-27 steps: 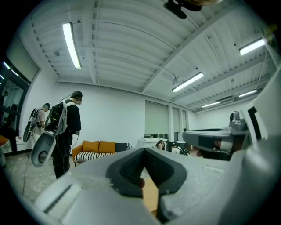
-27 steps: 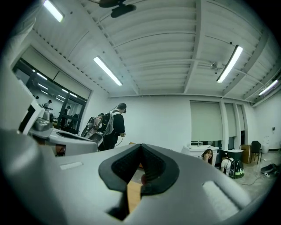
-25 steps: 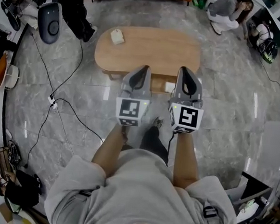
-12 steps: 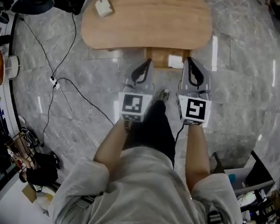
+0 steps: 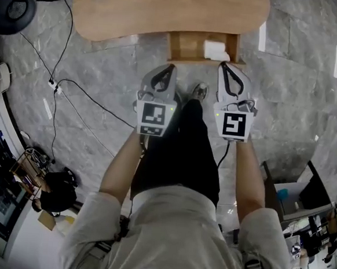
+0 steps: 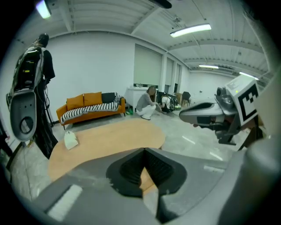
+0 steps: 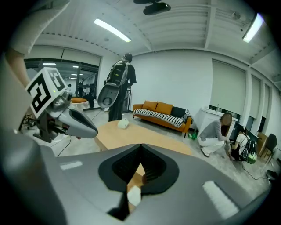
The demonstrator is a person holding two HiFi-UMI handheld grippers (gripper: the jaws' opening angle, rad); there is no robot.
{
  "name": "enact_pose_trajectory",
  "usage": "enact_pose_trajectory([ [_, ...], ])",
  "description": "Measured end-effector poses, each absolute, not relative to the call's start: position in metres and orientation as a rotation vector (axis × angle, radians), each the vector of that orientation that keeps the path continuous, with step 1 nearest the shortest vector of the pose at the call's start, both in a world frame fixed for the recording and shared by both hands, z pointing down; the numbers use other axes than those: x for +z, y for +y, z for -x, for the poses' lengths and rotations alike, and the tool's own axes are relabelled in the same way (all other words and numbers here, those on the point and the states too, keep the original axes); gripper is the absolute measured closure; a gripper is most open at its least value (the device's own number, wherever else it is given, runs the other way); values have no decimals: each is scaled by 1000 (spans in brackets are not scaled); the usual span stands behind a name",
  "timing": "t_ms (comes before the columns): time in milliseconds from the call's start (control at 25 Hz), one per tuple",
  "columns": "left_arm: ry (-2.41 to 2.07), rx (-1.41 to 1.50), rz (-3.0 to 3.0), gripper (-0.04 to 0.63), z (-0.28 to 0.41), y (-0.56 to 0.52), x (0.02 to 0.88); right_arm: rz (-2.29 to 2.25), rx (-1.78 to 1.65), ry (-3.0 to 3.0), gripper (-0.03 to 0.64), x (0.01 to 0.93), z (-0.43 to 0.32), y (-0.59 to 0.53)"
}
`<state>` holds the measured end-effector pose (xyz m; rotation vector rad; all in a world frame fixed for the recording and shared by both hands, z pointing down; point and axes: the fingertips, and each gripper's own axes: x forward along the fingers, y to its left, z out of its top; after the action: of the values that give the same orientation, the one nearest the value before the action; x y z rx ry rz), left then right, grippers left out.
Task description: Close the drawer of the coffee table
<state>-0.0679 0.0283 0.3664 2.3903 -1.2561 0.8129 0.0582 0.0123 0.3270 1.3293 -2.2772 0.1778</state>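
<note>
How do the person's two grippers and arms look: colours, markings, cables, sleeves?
The left gripper and the right gripper are grey and tapering, with dark ribbed pads inside the jaws. Each carries a white cube with black square markers: left cube, right cube. A thin black cable hangs below the right gripper. The person wears a light grey short-sleeved shirt.

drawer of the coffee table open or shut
Open: the drawer juts out from under the coffee table, its inside exposed, a white item in it.
</note>
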Motion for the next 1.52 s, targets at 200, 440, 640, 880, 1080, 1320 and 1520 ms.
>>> enact_pose_trajectory([
  [200,-1159,954,-2387,575,73,41,442,-1201,188,-2241,611,397,-62,29],
  [440,-1079,1159,-2330,575,96,60,530,-1128,233,-2173,611,480,-76,42],
  [640,-989,1346,-2340,575,110,68,581,-1056,204,-2145,611,527,-82,49],
  [880,-886,1563,-2376,575,113,72,626,-993,212,-2070,610,568,-105,62],
  [1080,-818,1689,-2352,574,125,68,648,-962,231,-1970,611,600,-142,65],
  [1320,-713,1790,-2332,574,130,67,666,-845,165,-1871,609,630,-170,62],
  [1520,-611,1792,-2303,521,130,74,674,-721,34,-1805,605,643,-184,62],
])
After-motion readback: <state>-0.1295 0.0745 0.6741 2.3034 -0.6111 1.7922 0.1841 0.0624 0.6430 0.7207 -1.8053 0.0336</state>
